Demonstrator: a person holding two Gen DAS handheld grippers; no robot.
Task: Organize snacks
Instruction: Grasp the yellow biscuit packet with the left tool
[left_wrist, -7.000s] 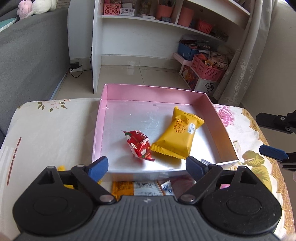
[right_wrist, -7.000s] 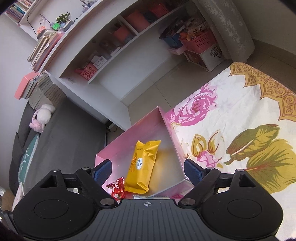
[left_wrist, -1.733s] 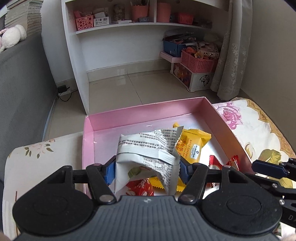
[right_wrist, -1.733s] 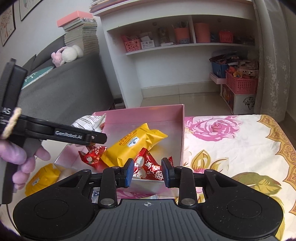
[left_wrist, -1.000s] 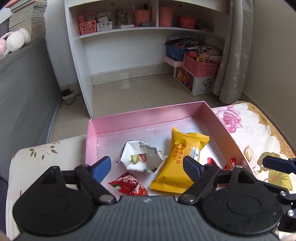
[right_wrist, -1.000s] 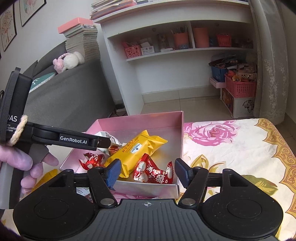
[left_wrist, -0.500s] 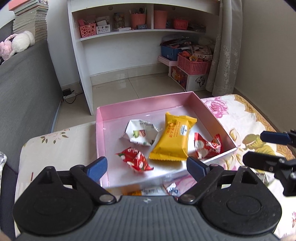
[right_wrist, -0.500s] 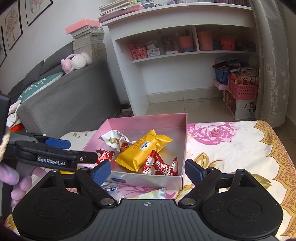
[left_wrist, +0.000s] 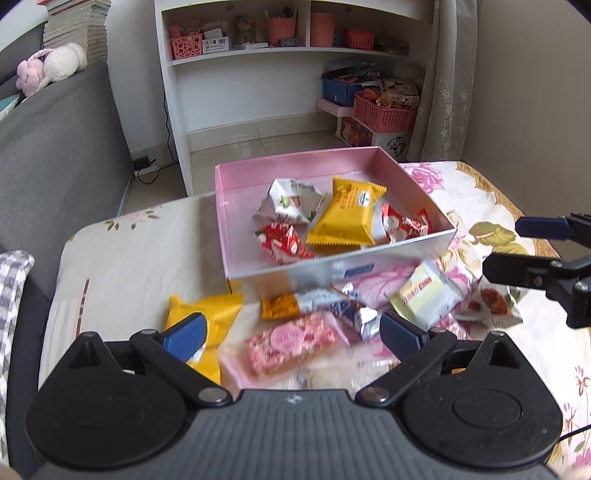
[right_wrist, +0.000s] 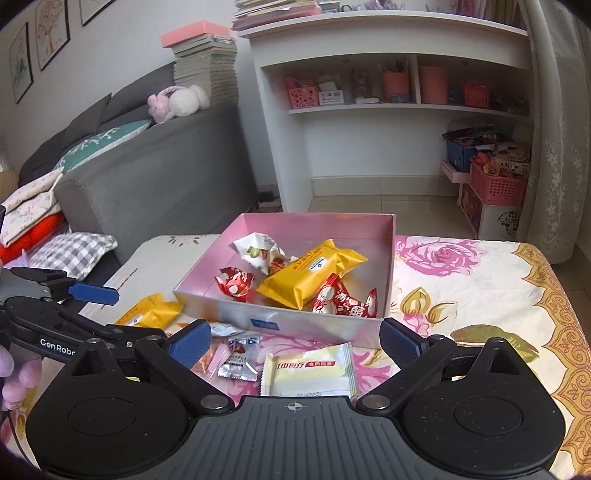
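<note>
Both grippers have drawn back from the pink box (left_wrist: 369, 258) since a second ago, and loose snacks on the flowered tablecloth (right_wrist: 480, 280) have come into sight in front of it. The left gripper (left_wrist: 290, 334) has just been opening its jaws and they stand wide with nothing pressed between them, above a pink speckled bar (left_wrist: 291, 345) and a yellow packet (left_wrist: 218, 314). The right gripper (right_wrist: 295, 338) has likewise just been opening, wide and empty, over a pale yellow packet (right_wrist: 308, 373) and a small silver wrapper (right_wrist: 240, 360). Only the left view shows a white packet with a red print (left_wrist: 491, 302) beneath the right gripper's fingers. Farther on, the box holds a large yellow packet (right_wrist: 310, 275), two red candies (right_wrist: 234, 282) and a white crumpled packet (right_wrist: 258, 253). Only the right view shows a hand (right_wrist: 16, 373) and the sofa cushions (right_wrist: 96, 144)
</note>
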